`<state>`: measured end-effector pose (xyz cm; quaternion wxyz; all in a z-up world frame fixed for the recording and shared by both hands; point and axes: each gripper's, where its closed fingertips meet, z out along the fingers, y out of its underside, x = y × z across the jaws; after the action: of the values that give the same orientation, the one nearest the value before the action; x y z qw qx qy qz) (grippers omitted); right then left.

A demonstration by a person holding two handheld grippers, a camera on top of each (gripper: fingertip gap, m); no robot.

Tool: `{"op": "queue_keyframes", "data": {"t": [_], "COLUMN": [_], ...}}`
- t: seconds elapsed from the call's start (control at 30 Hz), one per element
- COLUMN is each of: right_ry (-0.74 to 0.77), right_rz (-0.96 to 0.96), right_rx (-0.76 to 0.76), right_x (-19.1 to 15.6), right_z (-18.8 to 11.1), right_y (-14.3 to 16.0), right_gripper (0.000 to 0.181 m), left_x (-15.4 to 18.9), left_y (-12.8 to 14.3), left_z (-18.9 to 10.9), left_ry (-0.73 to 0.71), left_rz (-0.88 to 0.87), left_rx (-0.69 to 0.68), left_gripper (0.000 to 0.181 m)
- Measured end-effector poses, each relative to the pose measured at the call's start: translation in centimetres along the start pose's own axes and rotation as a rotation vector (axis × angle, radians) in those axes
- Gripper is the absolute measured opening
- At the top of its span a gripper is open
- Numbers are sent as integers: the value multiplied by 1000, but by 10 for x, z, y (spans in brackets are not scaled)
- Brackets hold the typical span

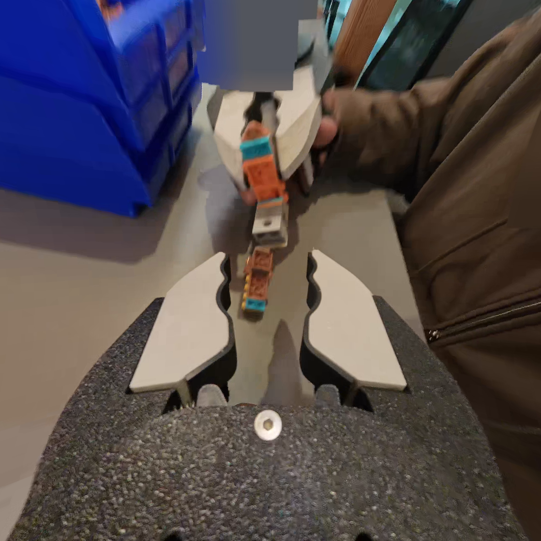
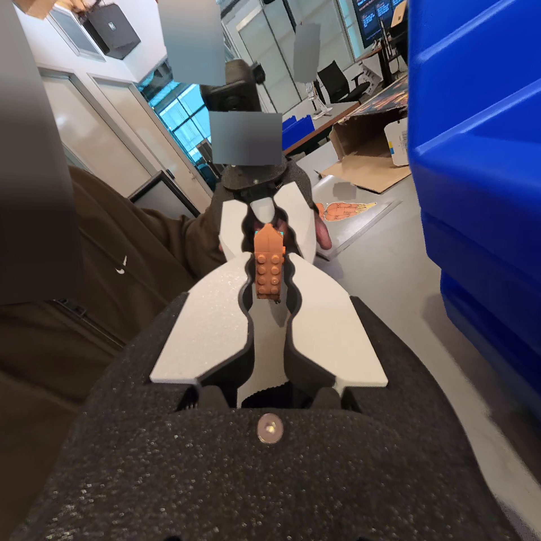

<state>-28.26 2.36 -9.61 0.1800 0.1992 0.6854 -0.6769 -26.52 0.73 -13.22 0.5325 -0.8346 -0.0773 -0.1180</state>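
My right gripper (image 2: 268,259) is shut on an orange studded brick assembly (image 2: 267,276). In the left wrist view this assembly (image 1: 262,175) is orange with teal bands and a grey end block, held in the right gripper (image 1: 263,184) above the grey table (image 1: 87,307). My left gripper (image 1: 268,257) is open. A small orange and teal brick piece (image 1: 258,282) sits between its fingertips, touching neither finger and just short of the grey end block. The left gripper's white fingers (image 2: 231,231) face me in the right wrist view.
Blue stacked storage bins (image 1: 73,102) stand close on one side and also show in the right wrist view (image 2: 474,146). A person's brown jacket (image 1: 468,234) borders the other side. An open cardboard box (image 2: 366,152) and a printed sheet (image 2: 348,210) lie farther back. One gripper's finger ends stand about 5 cm off the other's.
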Motion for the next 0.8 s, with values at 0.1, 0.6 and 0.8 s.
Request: {"op": "queue_keyframes", "data": {"t": [0.1, 0.6, 0.8], "right_ry": [-30, 26, 47], "right_rz": [22, -38, -143], "right_rx": [27, 9, -28], "right_x": [-4, -5, -8], "right_z": [5, 14, 17], "right_y": [-1, 6, 10], "right_gripper": [18, 34, 19], "left_x": [9, 7, 9], "left_y": [-16, -23, -20], "left_z": [3, 7, 11], "left_ry": [47, 11, 14], "left_rz": [-13, 16, 33], "left_rx": [110, 184, 153], "left_gripper": [49, 18, 18]}}
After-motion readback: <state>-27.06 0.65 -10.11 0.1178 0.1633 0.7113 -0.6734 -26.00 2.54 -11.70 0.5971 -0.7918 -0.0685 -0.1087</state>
